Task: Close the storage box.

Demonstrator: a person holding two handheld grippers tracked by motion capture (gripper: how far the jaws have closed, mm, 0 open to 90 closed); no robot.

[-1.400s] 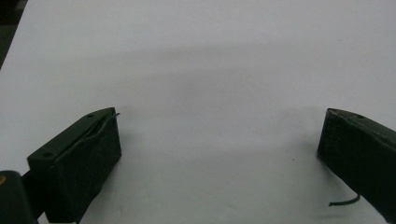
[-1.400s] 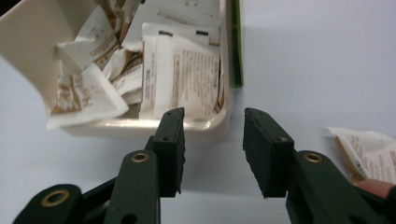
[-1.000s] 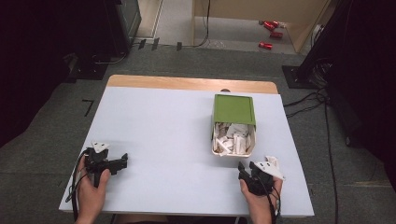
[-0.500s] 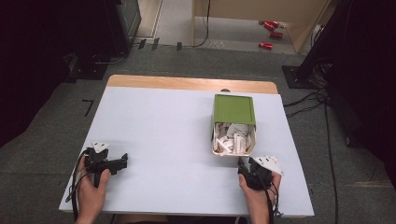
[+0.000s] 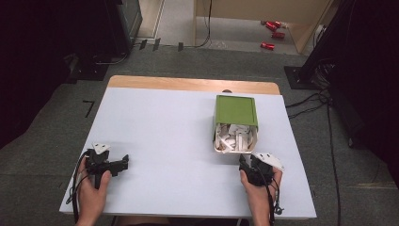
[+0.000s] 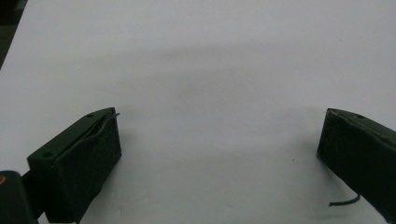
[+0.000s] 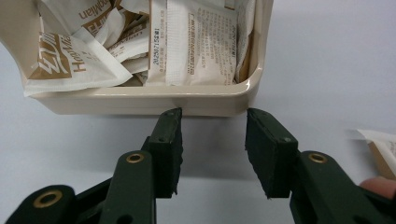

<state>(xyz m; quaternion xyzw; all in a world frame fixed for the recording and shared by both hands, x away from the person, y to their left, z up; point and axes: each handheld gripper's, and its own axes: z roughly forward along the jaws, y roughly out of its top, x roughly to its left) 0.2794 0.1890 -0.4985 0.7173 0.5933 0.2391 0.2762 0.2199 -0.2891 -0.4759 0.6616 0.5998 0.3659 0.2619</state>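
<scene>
Where packets [image 7: 196, 42] spill: tray [image 7: 140, 100] just beyond right tool [image 7: 212, 128].

White table [image 5: 179, 141], wooden strip along far edge. Beige box [image 5: 235, 136] of sachets, green lid half over it, sits directly ahead of right gripper [image 5: 248, 165]. Loose sachet [image 7: 378, 144] just right of its jaws.

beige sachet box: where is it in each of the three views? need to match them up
High view: the beige box, half under a green lid, sits right of table centre, just beyond the right gripper.
Left gripper view: not in it; bare white table.
Right gripper view: top, its near rim just past the open jaws.
Shared landmark: the white tabletop.
</scene>
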